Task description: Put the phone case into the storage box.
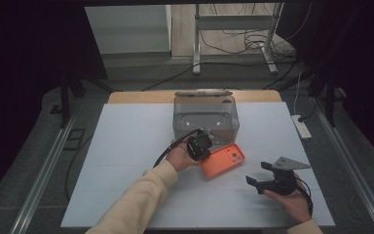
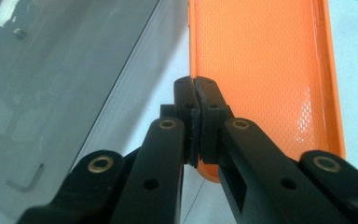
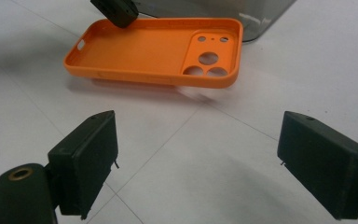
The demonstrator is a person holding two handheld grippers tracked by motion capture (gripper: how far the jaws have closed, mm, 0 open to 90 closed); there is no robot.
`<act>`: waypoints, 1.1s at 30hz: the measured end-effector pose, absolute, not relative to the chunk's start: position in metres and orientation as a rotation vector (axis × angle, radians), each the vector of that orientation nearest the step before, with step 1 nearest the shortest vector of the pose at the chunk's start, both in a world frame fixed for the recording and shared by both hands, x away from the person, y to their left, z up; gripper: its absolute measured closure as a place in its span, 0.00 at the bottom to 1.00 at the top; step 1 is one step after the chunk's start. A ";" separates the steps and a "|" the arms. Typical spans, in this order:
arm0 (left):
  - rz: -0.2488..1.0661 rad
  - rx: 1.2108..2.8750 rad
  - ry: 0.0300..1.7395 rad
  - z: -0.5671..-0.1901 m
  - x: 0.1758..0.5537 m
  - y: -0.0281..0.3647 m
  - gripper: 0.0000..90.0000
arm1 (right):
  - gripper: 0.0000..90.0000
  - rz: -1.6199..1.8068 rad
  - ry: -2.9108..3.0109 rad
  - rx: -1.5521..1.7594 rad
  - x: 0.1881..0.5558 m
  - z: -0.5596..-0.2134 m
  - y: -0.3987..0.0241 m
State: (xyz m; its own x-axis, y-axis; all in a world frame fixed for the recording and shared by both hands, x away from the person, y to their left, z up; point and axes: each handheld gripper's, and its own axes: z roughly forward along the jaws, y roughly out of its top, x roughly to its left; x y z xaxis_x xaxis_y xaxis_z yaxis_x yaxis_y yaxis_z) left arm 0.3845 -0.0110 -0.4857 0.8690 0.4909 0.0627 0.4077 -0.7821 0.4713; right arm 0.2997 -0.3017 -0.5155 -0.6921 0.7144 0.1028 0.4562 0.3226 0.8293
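Orange soft plastic phone case (image 1: 222,160), hollow side up with camera cut-outs toward the right, just right of the frame's centre in the high view, on the white-covered table (image 1: 126,146). Left gripper (image 1: 206,147), black with a trailing cable, at the case's upper left edge, clenched on the rim: in the left gripper view, pads pressed together on the thin orange wall near the case's bottom left corner, textured inner face of the case spreading up the right half of the frame. In the right gripper view, that end of the case raised slightly off the table, a shadow beneath it, the left gripper's black tip at the top of the frame on the far rim. Clear grey plastic box (image 1: 206,117), square and open-topped, directly behind the case at upper centre of the high view, its near wall just beside the left gripper. Right gripper (image 1: 251,182), black with a grey three-cornered plate on top, lower right of the high view, held apart from the case, released: jaws wide apart with bare table between them, case at upper centre of the right gripper view. White power strip (image 1: 301,126) at the table's right edge.
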 end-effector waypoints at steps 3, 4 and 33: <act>0.251 2.584 0.650 -0.483 0.384 -0.009 0.98 | 0.14 1.306 2.309 1.052 0.300 -0.516 -0.302; 0.253 2.578 0.651 -0.482 0.383 -0.008 0.98 | 0.14 1.307 2.309 1.052 0.300 -0.515 -0.302; 0.273 2.467 0.595 -0.455 0.362 0.018 0.98 | 0.14 1.303 2.311 1.054 0.299 -0.516 -0.301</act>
State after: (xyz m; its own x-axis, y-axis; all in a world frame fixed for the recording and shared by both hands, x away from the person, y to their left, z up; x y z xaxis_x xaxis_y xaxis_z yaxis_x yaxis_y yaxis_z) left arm 0.3616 0.0181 -0.4548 0.8796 0.4720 0.0596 0.3534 -0.7320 0.5825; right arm 0.2994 -0.3009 -0.5160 -0.6918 0.7150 0.1011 0.4565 0.3245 0.8284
